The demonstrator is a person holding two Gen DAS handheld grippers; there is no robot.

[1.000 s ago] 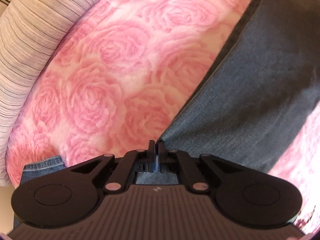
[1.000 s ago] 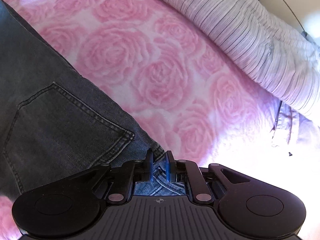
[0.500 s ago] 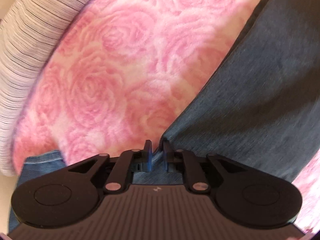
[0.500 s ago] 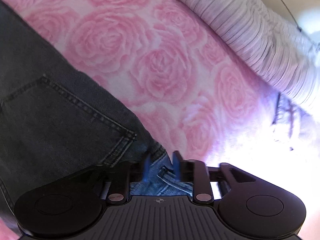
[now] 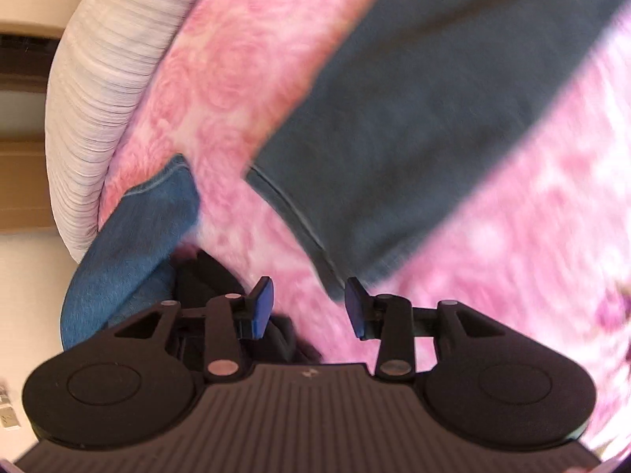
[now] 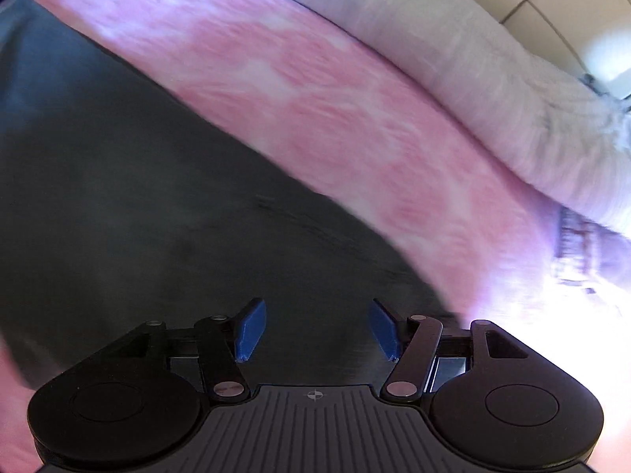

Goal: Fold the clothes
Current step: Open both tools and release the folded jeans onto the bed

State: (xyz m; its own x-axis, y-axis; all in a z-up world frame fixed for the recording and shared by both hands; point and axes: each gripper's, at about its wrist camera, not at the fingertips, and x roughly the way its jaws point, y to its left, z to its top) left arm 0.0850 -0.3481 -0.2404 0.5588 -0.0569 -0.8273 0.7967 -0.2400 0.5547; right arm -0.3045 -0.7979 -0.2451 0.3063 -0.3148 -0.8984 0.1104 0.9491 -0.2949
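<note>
Dark grey jeans (image 5: 426,102) lie flat across the pink rose blanket (image 5: 244,79), their hemmed end pointing toward my left gripper (image 5: 309,307). That gripper is open with nothing between its blue pads, just short of the hem. In the right wrist view the same jeans (image 6: 130,205) fill the left and centre, blurred by motion. My right gripper (image 6: 315,329) is open above the denim and holds nothing. A second, brighter blue pair of jeans (image 5: 130,244) lies at the blanket's left edge.
A striped white duvet (image 5: 98,90) is bunched along the far side of the blanket, also the pale striped duvet (image 6: 493,90) at upper right. A dark object (image 5: 205,276) sits beside the blue jeans. A tiled wall (image 6: 552,4) stands behind.
Both grippers were shut on the dark jeans' edges; they have opened, let the denim go and pulled back. The views now blur with motion.
</note>
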